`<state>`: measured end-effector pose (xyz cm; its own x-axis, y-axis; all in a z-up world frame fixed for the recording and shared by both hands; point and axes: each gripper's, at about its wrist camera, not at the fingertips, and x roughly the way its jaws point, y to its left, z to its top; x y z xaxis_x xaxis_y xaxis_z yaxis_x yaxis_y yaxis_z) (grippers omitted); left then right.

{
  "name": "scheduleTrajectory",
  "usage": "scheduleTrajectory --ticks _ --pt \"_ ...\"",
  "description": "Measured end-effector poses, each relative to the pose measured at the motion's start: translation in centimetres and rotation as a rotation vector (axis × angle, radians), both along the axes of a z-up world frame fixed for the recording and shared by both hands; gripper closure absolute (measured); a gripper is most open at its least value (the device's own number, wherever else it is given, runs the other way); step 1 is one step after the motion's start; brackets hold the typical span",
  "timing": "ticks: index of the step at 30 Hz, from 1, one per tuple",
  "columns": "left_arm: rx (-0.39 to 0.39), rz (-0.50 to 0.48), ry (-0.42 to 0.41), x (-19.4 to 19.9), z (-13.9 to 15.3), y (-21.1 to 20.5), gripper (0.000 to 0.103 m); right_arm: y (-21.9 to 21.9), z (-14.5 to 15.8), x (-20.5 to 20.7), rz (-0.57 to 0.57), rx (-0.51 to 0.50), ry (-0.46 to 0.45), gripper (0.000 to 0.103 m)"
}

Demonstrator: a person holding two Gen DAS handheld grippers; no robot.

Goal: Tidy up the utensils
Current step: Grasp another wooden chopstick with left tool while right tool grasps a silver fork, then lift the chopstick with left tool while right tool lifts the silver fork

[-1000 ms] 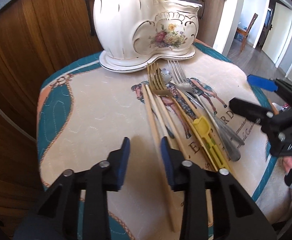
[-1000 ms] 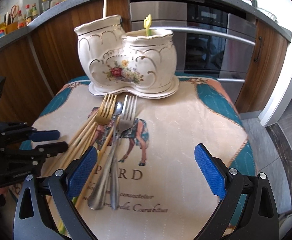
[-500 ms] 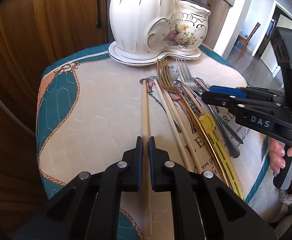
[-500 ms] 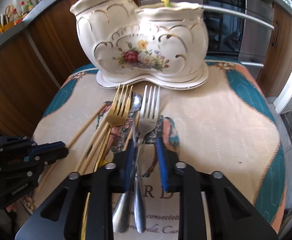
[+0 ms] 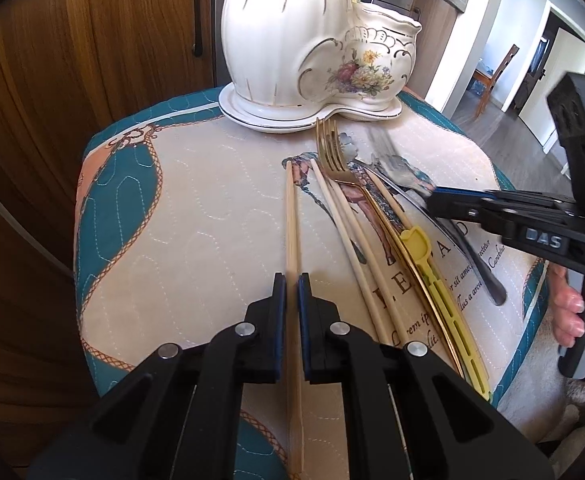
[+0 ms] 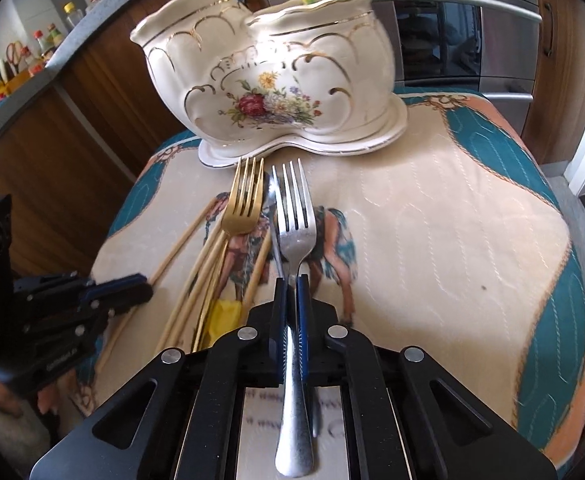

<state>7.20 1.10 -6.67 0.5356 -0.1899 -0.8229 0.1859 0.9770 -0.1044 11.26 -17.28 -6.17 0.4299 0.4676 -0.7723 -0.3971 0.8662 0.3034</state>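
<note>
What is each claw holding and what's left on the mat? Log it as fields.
left claw: shut on a wooden chopstick
right claw: shut on the silver fork
still on mat: gold fork, more chopsticks, yellow plastic utensil
holder: floral ceramic utensil holder, two compartments, at the mat's far edge

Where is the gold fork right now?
In the right wrist view the gold fork lies on the cloth, just left of the silver fork held in the right gripper, its prongs pointing at the white flowery holder.
</note>
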Motion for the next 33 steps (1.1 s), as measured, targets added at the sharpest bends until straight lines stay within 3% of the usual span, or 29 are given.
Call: scheduleTrajectory --ticks 6,19,22,26,28,30,32,33 --pt "0.008 -0.009 0.001 -0.1 0.5 0.2 0.097 -1.5 1.3 -0.7 0.028 -0.049 -0.047 0.097" --pt "0.044 -0.040 0.050 0.3 0.5 0.0 0.097 -2.8 0.2 0.3 0.059 -0.167 0.031 0.094" --pt "0.057 -0.041 0.055 0.8 0.6 0.1 0.094 -2.6 0.1 0.5 0.070 -0.176 0.044 0.090" --pt "0.064 -0.054 0.064 1.3 0.3 -0.4 0.077 -2.5 0.1 0.5 0.080 -0.179 0.047 0.089" --pt "0.081 -0.063 0.057 1.5 0.2 -0.7 0.077 -2.6 0.0 0.6 0.075 -0.170 0.044 0.092" --pt "0.091 -0.063 0.056 1.7 0.2 -0.8 0.078 -2.7 0.0 0.6 0.071 -0.175 0.031 0.095" --pt "0.117 -0.055 0.049 1.7 0.2 -0.7 0.094 -2.7 0.0 0.6 0.066 -0.171 0.017 0.096" --pt "0.115 -0.049 0.048 1.6 0.2 -0.4 0.097 -2.7 0.0 0.5 0.065 -0.170 0.009 0.096"
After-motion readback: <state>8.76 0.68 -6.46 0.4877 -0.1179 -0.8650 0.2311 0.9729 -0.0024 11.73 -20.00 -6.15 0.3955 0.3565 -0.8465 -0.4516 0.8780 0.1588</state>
